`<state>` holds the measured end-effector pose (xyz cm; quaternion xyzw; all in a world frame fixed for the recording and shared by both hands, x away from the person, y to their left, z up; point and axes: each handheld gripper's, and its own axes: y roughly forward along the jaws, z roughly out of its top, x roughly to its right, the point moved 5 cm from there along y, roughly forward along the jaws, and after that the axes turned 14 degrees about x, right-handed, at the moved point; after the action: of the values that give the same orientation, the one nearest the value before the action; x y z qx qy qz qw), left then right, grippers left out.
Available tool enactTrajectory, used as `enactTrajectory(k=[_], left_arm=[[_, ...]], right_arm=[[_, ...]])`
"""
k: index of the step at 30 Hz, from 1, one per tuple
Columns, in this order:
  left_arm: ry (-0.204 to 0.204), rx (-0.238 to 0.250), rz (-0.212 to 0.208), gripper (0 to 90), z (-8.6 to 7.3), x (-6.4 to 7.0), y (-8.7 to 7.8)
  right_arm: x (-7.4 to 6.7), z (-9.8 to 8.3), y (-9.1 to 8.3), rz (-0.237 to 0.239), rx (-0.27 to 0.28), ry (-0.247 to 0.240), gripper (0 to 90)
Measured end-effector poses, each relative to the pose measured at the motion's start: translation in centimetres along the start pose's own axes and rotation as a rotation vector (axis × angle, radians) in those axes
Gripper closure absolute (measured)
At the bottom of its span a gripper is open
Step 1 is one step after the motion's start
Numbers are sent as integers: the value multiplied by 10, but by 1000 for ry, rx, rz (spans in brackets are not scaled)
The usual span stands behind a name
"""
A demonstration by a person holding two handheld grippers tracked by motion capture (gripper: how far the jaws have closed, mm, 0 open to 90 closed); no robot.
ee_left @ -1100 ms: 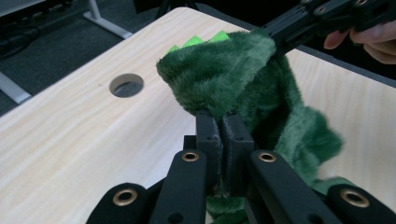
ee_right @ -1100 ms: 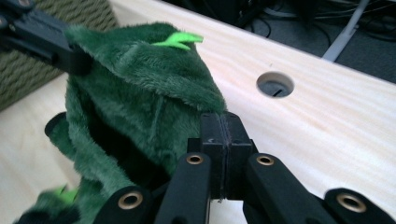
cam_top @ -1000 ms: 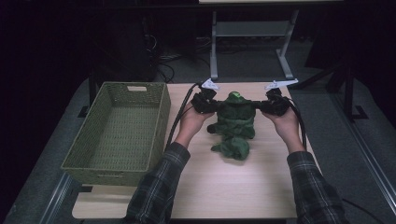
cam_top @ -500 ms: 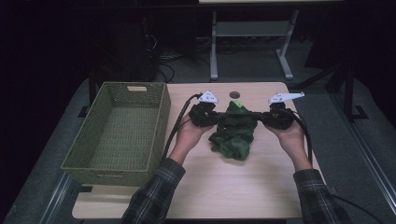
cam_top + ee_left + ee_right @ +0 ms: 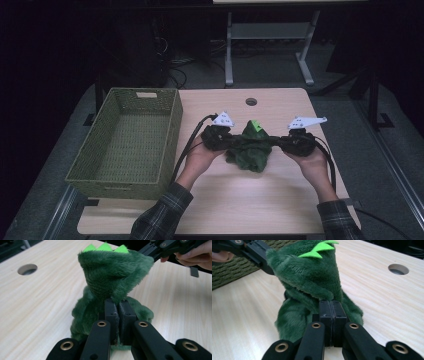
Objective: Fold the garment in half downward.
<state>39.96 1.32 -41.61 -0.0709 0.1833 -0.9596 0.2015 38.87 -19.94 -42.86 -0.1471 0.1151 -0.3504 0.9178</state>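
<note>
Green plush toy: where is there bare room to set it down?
Bare wood lies between the plush toy and the table near edge, and beyond it around the cable hole. The basket is empty. Crowded between both grippers.

Support surface: light wood-grain table [image 5: 240, 200], rectangular w/ rounded corners, one round cable hole [image 5: 251, 102] near far edge, approx. centre.

Items resting directly on tabletop:
- Woven green basket [image 5: 170, 135], rectangular, open top, on left portion of table; its left side runs past the table's left edge.
- Dark green plush toy [image 5: 250, 152] w/ bright green spikes, mid-table, right of basket, apart from it; lower part sits on the wood, near side of cable hole.

Near strip and right end of tabletop: bare wood.
</note>
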Motion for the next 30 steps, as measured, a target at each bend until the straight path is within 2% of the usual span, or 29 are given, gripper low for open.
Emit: enactTrajectory(k=[1, 5, 6, 10, 12, 15, 17, 20, 22, 28, 30], left_arm=[[16, -18, 1, 869, -5, 1, -1], [13, -20, -12, 870, -12, 4, -2], [11, -34, -19, 869, -18, 6, -1], [14, -58, -30, 869, -28, 10, 0], [8, -66, -41, 869, -35, 11, 1], [9, -81, -49, 870, -43, 12, 3], [15, -100, -60, 869, -49, 14, 5], [17, -114, -68, 869, -53, 14, 6], [9, -133, -77, 869, -61, 15, 9], [-1, -161, -87, 870, -74, 17, 15], [-5, -173, -93, 870, -77, 18, 16]], right_arm=[[-4, -4, -1, 14, -14, 1, 896], [-10, -10, -4, 23, -8, -3, 895], [-13, -15, -5, 30, -34, -7, 895], [-18, -21, -9, 40, -37, -10, 895], [-21, -26, -9, 45, -62, -10, 895], [-24, -33, -10, 51, -66, -9, 895], [-25, -41, -10, 58, -95, 4, 895], [-27, -45, -10, 63, -99, 10, 895], [-28, -54, -8, 74, -129, 22, 895], [-30, -63, -4, 95, -153, 49, 895], [-31, -69, -1, 99, -177, 55, 895]])
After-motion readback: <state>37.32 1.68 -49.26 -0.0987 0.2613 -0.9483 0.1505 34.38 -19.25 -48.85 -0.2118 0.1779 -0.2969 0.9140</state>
